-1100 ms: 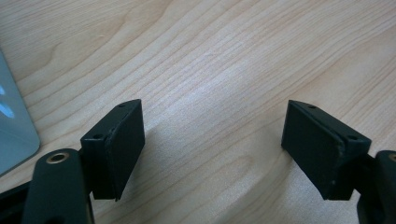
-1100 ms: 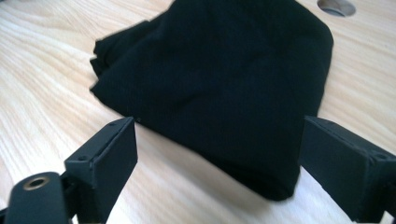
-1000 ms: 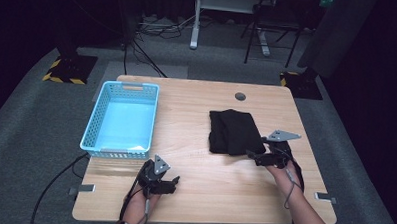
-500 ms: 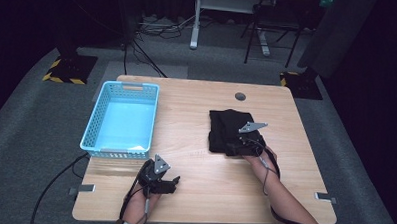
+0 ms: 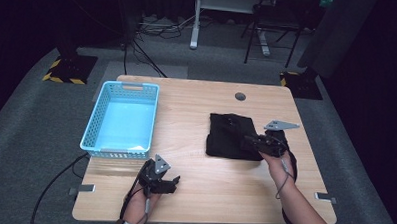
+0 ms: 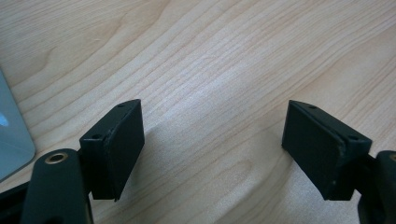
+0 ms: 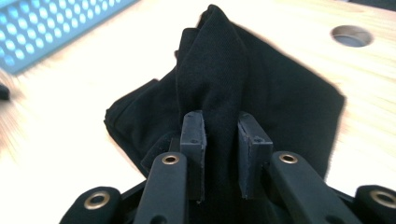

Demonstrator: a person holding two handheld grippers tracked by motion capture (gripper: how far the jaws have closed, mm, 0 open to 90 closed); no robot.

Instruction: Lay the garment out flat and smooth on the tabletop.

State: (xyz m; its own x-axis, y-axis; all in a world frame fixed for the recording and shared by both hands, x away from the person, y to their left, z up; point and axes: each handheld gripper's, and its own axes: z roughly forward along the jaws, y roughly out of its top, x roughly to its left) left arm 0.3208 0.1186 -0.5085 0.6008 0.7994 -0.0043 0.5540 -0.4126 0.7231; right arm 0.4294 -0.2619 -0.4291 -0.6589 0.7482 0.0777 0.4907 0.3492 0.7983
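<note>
Compared with a second ago, the right hand-held gripper (image 5: 251, 143) is now being seen over the black cloth's (image 5: 231, 135) right part instead of beside it; its jaws have just been closing, and a ridge of cloth (image 7: 212, 88) is being pinched between them and pulled up. The left hand-held gripper (image 5: 170, 183) is being kept in place, released, near the table's (image 5: 196, 109) front edge. Bare wood is being left between cloth and blue basket (image 5: 120, 121). Counted: one cloth, one basket, two hand-held grippers.
</note>
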